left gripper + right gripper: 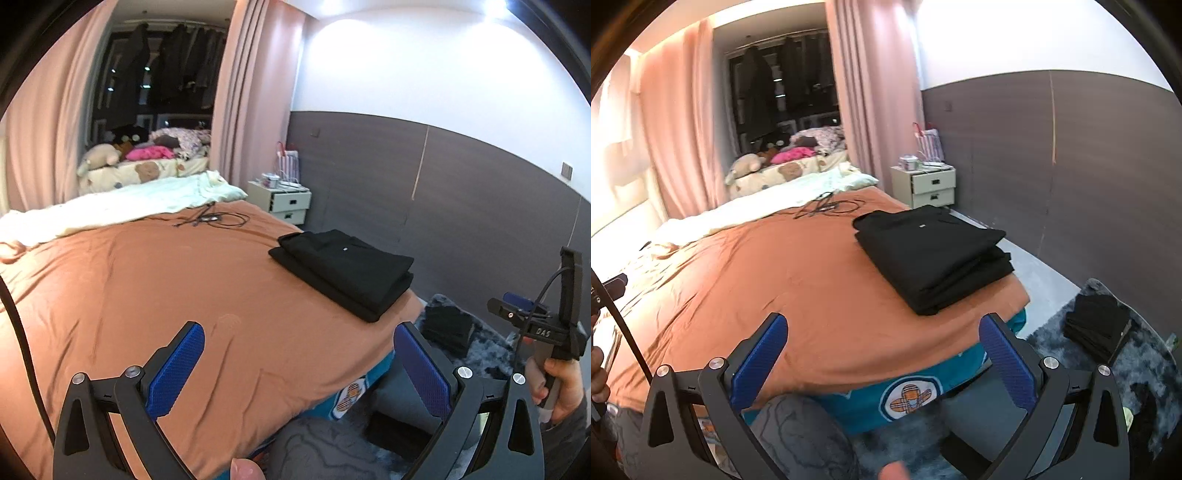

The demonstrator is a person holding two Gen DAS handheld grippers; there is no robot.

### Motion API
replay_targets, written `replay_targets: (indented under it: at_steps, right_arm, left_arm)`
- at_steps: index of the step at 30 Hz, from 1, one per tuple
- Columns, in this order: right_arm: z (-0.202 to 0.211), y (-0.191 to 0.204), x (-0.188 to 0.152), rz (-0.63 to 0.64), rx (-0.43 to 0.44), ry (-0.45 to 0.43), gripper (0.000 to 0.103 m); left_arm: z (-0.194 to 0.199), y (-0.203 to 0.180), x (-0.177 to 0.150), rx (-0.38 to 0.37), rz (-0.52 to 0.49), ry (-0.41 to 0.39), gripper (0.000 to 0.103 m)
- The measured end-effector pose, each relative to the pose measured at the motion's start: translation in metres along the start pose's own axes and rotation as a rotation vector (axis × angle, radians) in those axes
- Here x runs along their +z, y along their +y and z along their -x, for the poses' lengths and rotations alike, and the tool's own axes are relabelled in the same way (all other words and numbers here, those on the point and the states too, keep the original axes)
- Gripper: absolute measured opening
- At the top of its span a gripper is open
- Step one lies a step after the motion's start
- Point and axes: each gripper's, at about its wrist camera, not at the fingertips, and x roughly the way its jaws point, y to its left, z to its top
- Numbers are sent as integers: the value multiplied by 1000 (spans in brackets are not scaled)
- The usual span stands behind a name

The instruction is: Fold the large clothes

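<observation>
1. My left gripper (pixel 297 365) hangs over the near bed (pixel 155 288) edge, fingers spread wide and holding nothing.
2. My right gripper (pixel 882 360) is likewise released and empty, above the bed's foot.
3. Risk, as I judge it: the stack (pixel 932 258) lies at the bed's right corner, close to the edge, so a careless nudge could tip it toward the rug (pixel 1115 373).
4. The cable (pixel 827 206) further up the bed could snag cloth.
5. The stack is black, squared, several layers, neatly folded; another dark pile (pixel 1097 326) lies on the rug.
</observation>
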Motion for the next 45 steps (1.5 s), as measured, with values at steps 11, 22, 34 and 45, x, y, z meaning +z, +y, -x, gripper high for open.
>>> replay_targets:
  at_steps: [11, 22, 34, 45]
  right_arm:
    - [27, -1, -59, 11, 81, -26, 103]
    - [56, 9, -99, 10, 124, -54, 103]
    - [76, 19, -111, 24, 119, -60, 103]
    - [79, 35, -120, 2, 193, -45, 103]
  left_arm:
    - [65, -9, -70, 106, -6, -32, 103]
    - [138, -11, -117, 171, 7, -90, 103]
    - [187, -12, -147, 225, 56, -142, 103]
    - [193, -16, -151, 240, 58, -152, 103]
